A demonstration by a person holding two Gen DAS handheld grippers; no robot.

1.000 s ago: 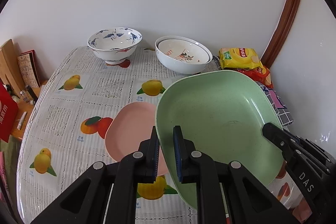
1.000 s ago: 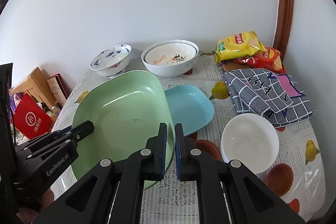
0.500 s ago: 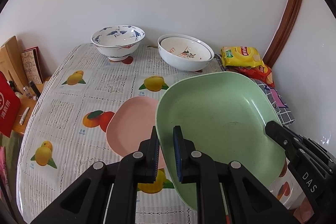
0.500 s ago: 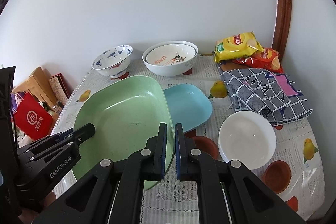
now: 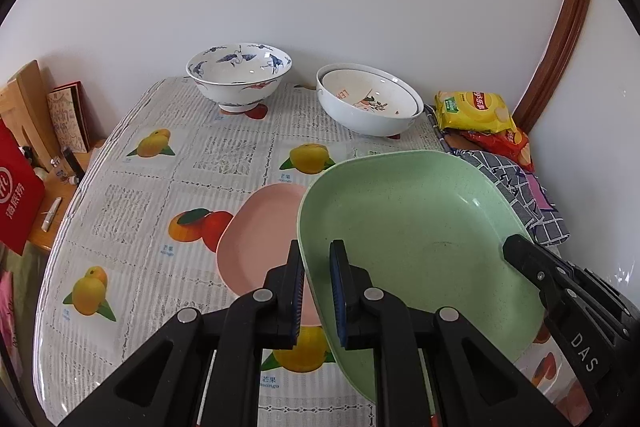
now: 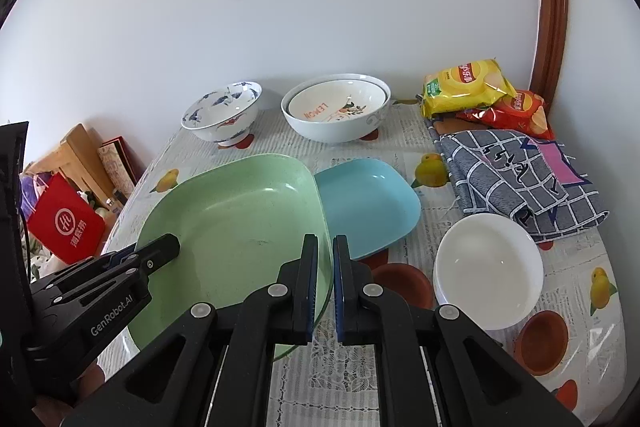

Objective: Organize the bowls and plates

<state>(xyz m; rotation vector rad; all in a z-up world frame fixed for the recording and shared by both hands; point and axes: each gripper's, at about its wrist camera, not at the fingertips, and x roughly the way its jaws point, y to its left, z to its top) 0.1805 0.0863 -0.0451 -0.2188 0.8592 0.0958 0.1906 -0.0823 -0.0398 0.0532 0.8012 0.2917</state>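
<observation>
A large green plate (image 5: 416,227) is held off the table by both grippers. My left gripper (image 5: 316,263) is shut on its left rim. My right gripper (image 6: 325,257) is shut on its right rim; the plate also shows in the right wrist view (image 6: 240,227). A pink plate (image 5: 260,227) lies on the table under its left edge, a blue plate (image 6: 368,203) under its right edge. A white bowl (image 6: 488,267) sits at the right. A blue-patterned bowl (image 5: 239,79) and two nested white bowls (image 5: 370,103) stand at the back.
Yellow and red chip bags (image 6: 466,87) and a checked cloth (image 6: 520,179) lie at the back right by the wall. A red bag (image 6: 66,219) and wooden boards (image 5: 28,107) stand off the table's left edge. The fruit-print tablecloth (image 5: 132,203) covers the table.
Both grippers have carried the green plate a little higher and back; the bowls and table appear slightly farther below. Both grips are unchanged.
</observation>
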